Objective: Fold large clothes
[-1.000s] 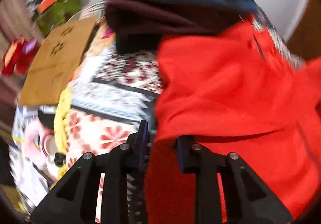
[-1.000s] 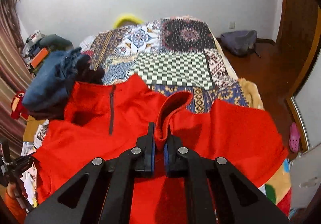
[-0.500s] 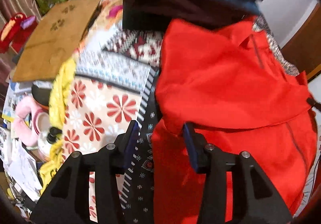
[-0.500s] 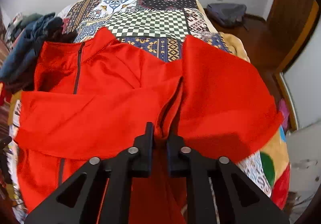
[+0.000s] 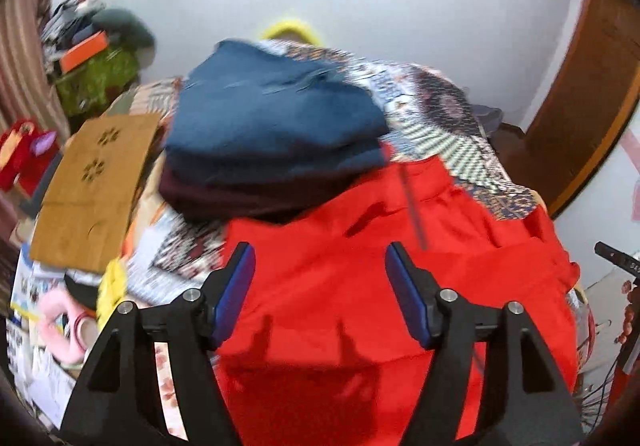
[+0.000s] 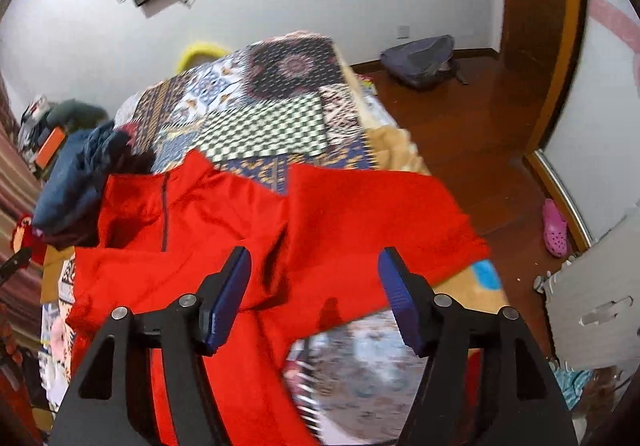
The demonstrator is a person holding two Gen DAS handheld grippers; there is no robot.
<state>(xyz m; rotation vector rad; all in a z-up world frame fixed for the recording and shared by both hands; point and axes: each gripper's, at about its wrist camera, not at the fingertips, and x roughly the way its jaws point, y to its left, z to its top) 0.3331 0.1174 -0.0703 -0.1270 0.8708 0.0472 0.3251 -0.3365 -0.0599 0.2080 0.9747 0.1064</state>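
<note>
A large red zip-neck pullover (image 5: 360,286) lies spread on the patchwork bedspread (image 6: 264,122), collar toward the far wall, with both sleeves folded in across its body; it also shows in the right wrist view (image 6: 320,214). My left gripper (image 5: 320,278) is open and empty, raised above the pullover's left side. My right gripper (image 6: 314,278) is open and empty, raised above the folded right sleeve.
A stack of folded dark blue and maroon clothes (image 5: 272,142) sits on the bed by the pullover's left shoulder. A brown cardboard sheet (image 5: 96,186) and clutter lie off the bed's left edge. A grey backpack (image 6: 420,60) and a pink shoe (image 6: 555,228) lie on the wooden floor at right.
Both grippers opened, let go of the red sleeves, and lifted back from the pullover. The sleeves now lie folded across its body.
</note>
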